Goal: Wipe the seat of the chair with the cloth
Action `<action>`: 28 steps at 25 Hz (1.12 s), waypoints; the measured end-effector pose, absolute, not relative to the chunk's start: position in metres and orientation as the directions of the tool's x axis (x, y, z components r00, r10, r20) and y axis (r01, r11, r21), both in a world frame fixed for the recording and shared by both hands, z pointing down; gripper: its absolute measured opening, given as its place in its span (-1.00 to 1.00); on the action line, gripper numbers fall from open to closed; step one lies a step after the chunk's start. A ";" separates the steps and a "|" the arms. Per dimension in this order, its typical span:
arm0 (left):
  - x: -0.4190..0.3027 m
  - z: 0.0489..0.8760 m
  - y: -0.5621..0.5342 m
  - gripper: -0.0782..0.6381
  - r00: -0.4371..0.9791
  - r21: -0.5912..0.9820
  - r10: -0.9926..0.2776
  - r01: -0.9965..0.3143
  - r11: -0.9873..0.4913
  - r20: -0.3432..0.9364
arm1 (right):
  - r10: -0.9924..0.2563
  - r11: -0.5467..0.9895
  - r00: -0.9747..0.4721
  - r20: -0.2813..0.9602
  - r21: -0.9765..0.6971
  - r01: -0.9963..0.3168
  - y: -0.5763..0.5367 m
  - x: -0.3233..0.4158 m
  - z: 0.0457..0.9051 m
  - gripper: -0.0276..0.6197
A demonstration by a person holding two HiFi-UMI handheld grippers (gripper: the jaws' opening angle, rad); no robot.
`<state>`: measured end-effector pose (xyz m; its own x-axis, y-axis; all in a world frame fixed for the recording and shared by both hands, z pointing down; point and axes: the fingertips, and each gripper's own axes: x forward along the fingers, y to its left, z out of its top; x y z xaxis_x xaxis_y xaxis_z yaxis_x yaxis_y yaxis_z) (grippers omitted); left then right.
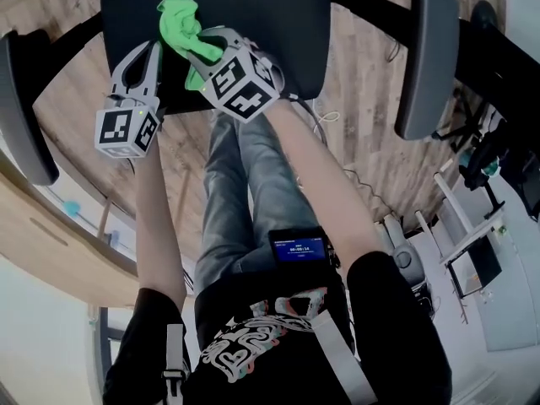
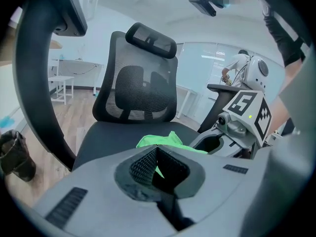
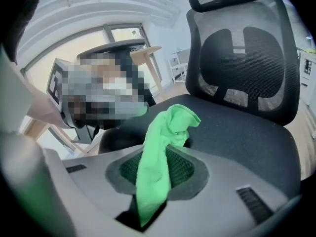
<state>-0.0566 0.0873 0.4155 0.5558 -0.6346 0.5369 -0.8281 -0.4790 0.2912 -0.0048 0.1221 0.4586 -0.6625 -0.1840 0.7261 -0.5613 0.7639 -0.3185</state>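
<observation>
Right gripper (image 3: 154, 174) clamps tight on the bunched green cloth (image 3: 165, 137) over the office chair's black seat (image 3: 237, 137), left gripper (image 2: 157, 158) closed, empty alongside, and the wiping apparently all left to do.

The head view looks steeply down from above, with the seat (image 1: 253, 7) at the frame's top. Both gripper views sit low and close over that seat, facing the backrest (image 2: 136, 90). All three share the seat and the cloth (image 1: 179, 22).
</observation>
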 end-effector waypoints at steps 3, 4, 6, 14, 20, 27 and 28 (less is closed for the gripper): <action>-0.046 0.401 0.082 -0.78 0.566 0.286 -0.632 -0.820 -0.495 0.529 | -0.221 0.746 -0.657 0.721 -0.309 -0.590 0.119 0.011 0.441 -0.62; -0.044 0.396 0.081 -0.78 0.569 0.283 -0.632 -0.818 -0.501 0.526 | -0.244 0.736 -0.653 0.717 -0.301 -0.606 0.116 0.017 0.433 -0.62; -0.040 0.386 0.081 -0.78 0.581 0.280 -0.630 -0.809 -0.517 0.515 | -0.310 0.711 -0.633 0.710 -0.269 -0.650 0.110 0.030 0.418 -0.62; -0.024 0.323 0.063 -0.78 0.599 0.220 -0.667 -0.794 -0.567 0.442 | -0.529 0.661 -0.533 0.661 -0.074 -0.747 0.087 0.080 0.343 -0.62; -0.018 0.243 0.060 -0.78 0.603 0.184 -0.686 -0.790 -0.585 0.408 | -0.579 0.626 -0.515 0.632 -0.060 -0.777 0.088 0.110 0.260 -0.62; -0.031 0.171 0.064 -0.78 0.572 0.110 -0.730 -0.809 -0.577 0.373 | -0.649 0.584 -0.498 0.576 -0.044 -0.811 0.091 0.124 0.178 -0.62; -0.033 0.160 0.065 -0.78 0.573 0.095 -0.732 -0.807 -0.584 0.369 | -0.659 0.574 -0.491 0.569 -0.041 -0.818 0.094 0.128 0.169 -0.62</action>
<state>-0.0334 0.0651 0.1596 0.5730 -0.7317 0.3693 -0.8065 -0.5835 0.0952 0.1278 0.0944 0.1686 -0.4914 -0.6595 0.5689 -0.8179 0.5739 -0.0411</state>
